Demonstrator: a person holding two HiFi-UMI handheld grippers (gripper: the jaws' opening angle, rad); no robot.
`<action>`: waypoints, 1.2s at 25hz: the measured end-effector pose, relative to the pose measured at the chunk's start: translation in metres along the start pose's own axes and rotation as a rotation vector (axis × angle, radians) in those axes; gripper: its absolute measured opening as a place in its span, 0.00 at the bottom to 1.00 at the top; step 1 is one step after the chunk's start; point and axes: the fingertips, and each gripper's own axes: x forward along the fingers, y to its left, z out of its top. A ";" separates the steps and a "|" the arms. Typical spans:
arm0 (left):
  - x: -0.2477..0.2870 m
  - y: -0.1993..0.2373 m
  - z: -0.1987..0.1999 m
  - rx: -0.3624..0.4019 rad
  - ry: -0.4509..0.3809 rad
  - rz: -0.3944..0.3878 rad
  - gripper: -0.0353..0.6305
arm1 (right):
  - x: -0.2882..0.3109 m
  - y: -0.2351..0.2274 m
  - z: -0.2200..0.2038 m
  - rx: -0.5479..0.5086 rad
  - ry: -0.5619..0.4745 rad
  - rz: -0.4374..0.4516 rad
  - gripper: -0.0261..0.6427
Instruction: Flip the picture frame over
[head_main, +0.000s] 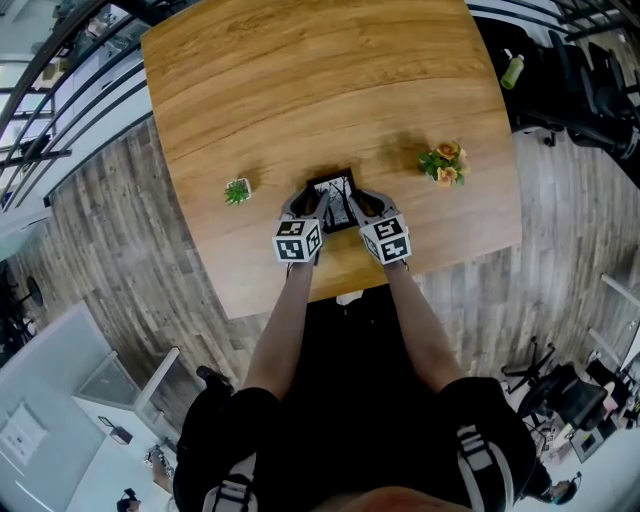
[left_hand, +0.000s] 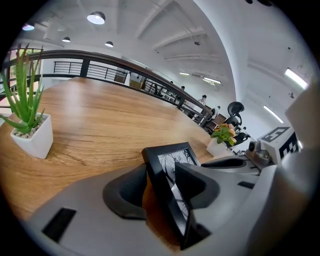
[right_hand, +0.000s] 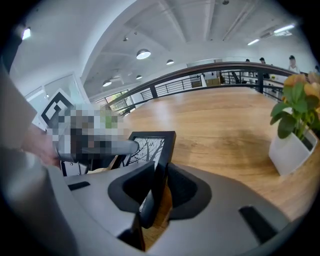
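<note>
Pinching a black rectangular picture frame, right gripper.

Light wood desk w/ 2 small potted plants, open office around.
Spiky green plant in white pot on desk's left part; orange-flowered plant in white pot on right part, well apart. Grey-brown plank floor round desk. Green bottle & black office chairs at top right. Dark railing beyond desk's far edge; round ceiling lights lit.
</note>
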 end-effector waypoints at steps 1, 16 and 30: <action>0.001 0.001 0.000 0.001 0.003 0.005 0.33 | 0.001 -0.001 0.000 -0.001 0.003 -0.003 0.18; 0.011 0.002 -0.005 0.185 0.052 0.083 0.37 | 0.005 -0.001 -0.001 -0.071 0.042 -0.035 0.19; 0.005 0.004 -0.001 0.297 0.049 0.100 0.37 | 0.001 -0.012 -0.004 -0.105 0.039 -0.084 0.28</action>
